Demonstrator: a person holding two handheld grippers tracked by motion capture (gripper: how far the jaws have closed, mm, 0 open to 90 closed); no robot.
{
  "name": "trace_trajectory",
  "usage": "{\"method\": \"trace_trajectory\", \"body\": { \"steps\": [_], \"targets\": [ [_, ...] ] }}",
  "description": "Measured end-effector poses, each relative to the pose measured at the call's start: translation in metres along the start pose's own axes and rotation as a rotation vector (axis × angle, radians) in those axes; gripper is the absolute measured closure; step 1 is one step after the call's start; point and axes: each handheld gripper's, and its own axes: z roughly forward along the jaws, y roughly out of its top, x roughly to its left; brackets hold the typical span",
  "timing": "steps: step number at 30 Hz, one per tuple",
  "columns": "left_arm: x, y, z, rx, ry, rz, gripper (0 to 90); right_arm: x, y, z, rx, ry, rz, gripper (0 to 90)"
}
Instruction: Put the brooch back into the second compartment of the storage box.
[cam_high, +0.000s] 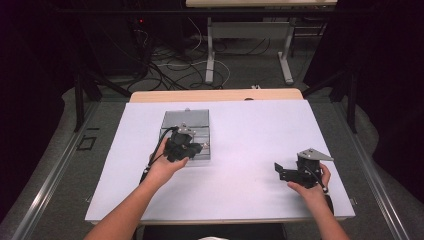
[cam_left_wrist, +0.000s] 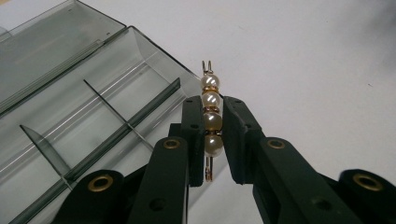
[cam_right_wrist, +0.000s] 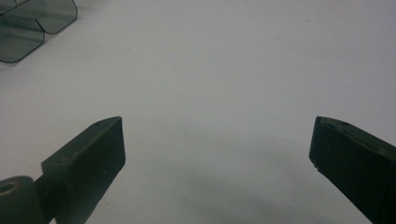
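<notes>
My left gripper (cam_left_wrist: 211, 122) is shut on a gold hair pin set with a row of pearls (cam_left_wrist: 211, 116); the pin stands upright between the black pads. It hovers at the right edge of a clear smoky plastic box (cam_left_wrist: 79, 121) with dividers and an opened lid. From above, the left gripper (cam_high: 182, 145) sits over that box (cam_high: 186, 120) on the white table. My right gripper (cam_right_wrist: 217, 144) is open with nothing between its jaws, resting near the table's right front (cam_high: 282, 171).
The white table sheet (cam_high: 250, 130) spreads between the two hands. Beyond the far edge are table legs and tangled cables on the floor (cam_high: 170, 65). A corner of the box's clear plastic (cam_right_wrist: 28, 23) lies far off in the right gripper view.
</notes>
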Motion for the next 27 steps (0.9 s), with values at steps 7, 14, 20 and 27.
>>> {"method": "trace_trajectory", "body": {
  "steps": [7,14,20,27],
  "targets": [
    [0.007,0.002,-0.002,0.033,-0.002,-0.011,79.2,0.0,0.0,0.0,0.001,0.0,0.0,3.3],
    [0.015,0.002,-0.002,0.045,0.008,-0.03,79.2,0.0,0.0,0.0,0.001,0.0,0.001,3.3],
    [0.022,0.0,-0.001,0.036,0.031,-0.051,79.2,0.0,0.0,0.0,0.003,-0.004,0.002,3.3],
    [0.028,-0.001,0.0,0.039,0.042,-0.066,79.2,0.0,0.0,0.0,0.001,-0.001,0.0,3.3]
  ]
}}
